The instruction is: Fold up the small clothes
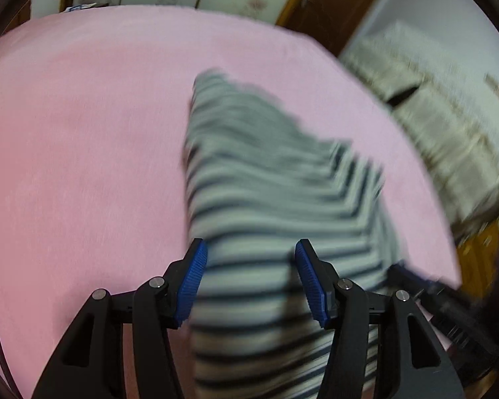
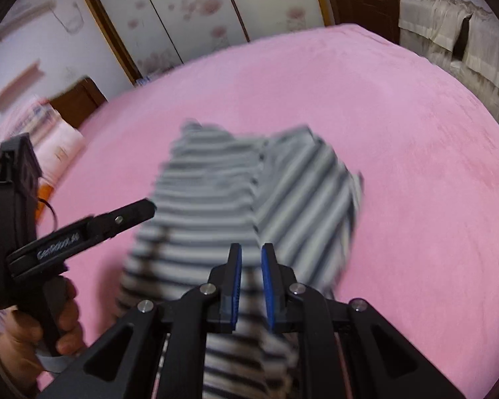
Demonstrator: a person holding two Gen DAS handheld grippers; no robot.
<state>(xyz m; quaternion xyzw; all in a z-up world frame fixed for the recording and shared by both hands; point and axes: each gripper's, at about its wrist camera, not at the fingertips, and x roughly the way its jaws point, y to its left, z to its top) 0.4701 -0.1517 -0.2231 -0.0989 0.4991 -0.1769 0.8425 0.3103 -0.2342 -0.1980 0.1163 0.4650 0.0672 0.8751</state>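
A small grey-and-white striped garment [image 1: 266,173] lies partly folded on the pink bed cover [image 1: 83,133], blurred by motion. In the right wrist view one side of the garment [image 2: 216,183] is turned over the middle. My left gripper [image 1: 251,246] hovers over the near end of the cloth with its blue pads wide apart and nothing pinched. A hand [image 2: 33,326] holds this left gripper [image 2: 144,209] at the garment's left edge. My right gripper [image 2: 251,252] is above the near hem, its pads a narrow gap apart, with the cloth showing below the gap and not pressed.
The pink cover [image 2: 415,133] spreads wide on all sides of the garment. A wardrobe with flowered sliding doors [image 2: 199,10] stands beyond the bed. A wooden bedside cabinet [image 2: 80,103] and packed goods [image 2: 60,146] sit at the left, and beige draped furniture [image 2: 465,40] at the right.
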